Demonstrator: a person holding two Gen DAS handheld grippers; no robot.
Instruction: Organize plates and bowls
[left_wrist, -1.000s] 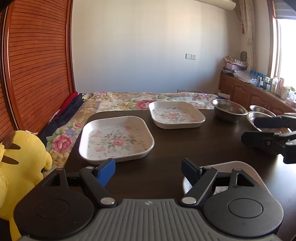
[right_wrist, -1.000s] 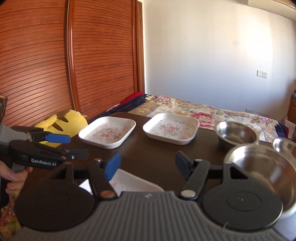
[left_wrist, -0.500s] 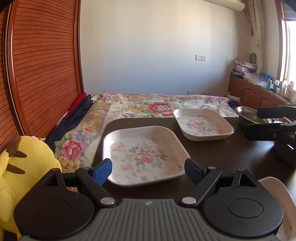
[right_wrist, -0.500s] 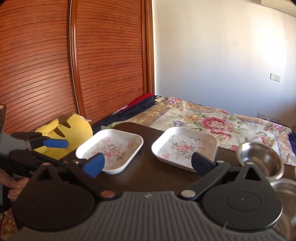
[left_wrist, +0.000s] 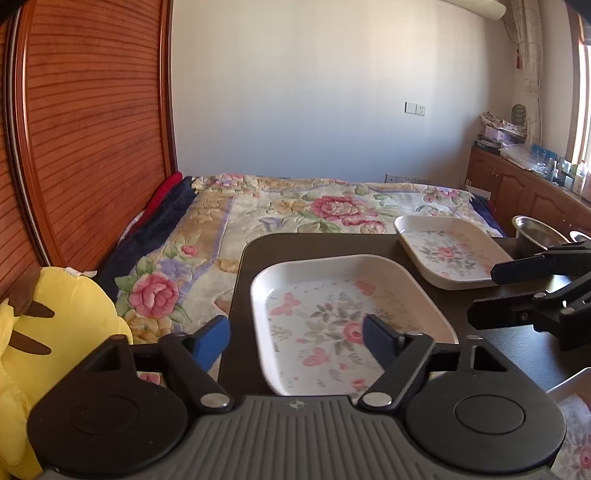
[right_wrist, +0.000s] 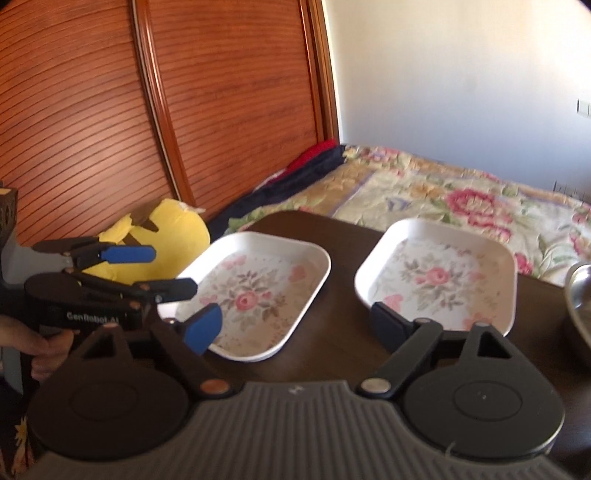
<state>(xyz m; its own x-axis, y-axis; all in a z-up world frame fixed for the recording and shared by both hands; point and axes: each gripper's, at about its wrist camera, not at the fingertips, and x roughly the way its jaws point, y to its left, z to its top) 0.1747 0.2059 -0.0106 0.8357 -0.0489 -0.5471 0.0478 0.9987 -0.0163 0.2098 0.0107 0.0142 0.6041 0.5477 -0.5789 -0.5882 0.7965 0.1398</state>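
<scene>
plates (left_wrist: 347, 317) now nearer both closing grippers.

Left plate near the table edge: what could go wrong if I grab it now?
1. The left plate sits close to the table edge; a nudge from the closing left hand-held gripper could push it toward the bed.
2. The right hand-held gripper is close by; the two may collide.

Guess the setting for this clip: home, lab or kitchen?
Most likely a bedroom at home. A bed with a floral blanket sits right behind the dark table, a slatted wooden wardrobe lines the wall, and a yellow plush toy rests beside the bed.
</scene>
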